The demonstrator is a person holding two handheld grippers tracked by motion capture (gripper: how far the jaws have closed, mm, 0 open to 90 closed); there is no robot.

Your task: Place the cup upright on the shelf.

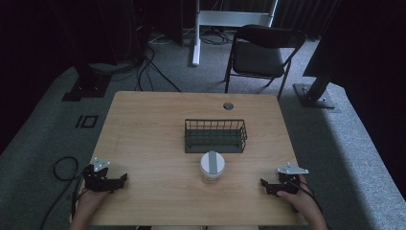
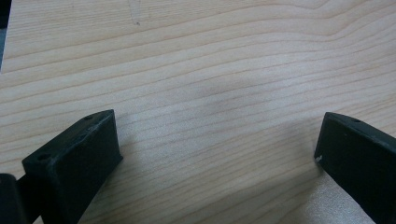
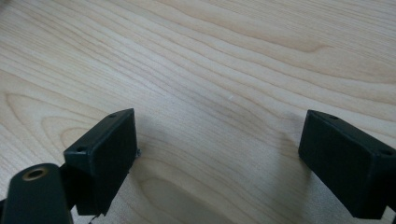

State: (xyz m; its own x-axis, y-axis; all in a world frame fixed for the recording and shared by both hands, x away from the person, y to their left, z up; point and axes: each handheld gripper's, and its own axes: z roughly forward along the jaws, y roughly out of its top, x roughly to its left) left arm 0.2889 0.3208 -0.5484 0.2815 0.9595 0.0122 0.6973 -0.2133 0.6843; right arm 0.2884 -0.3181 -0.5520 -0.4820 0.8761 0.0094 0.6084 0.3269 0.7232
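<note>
A white cup with a grey lid (image 1: 212, 166) stands on the wooden table (image 1: 158, 120), just in front of a dark wire basket (image 1: 215, 135). My left gripper (image 1: 119, 181) rests at the table's front left, held by a hand, jaws pointing right. In the left gripper view the left gripper (image 2: 217, 154) is open, with bare wood between its jaws. My right gripper (image 1: 266, 185) sits at the front right, jaws pointing left toward the cup. The right gripper view shows the right gripper (image 3: 219, 154) open over bare wood as well.
A round cable hole (image 1: 228, 106) lies near the table's far edge. Beyond the table stand a black folding chair (image 1: 261, 52) and a white stand leg (image 1: 195, 33). Cables (image 1: 64, 167) lie on the grey carpet at the left.
</note>
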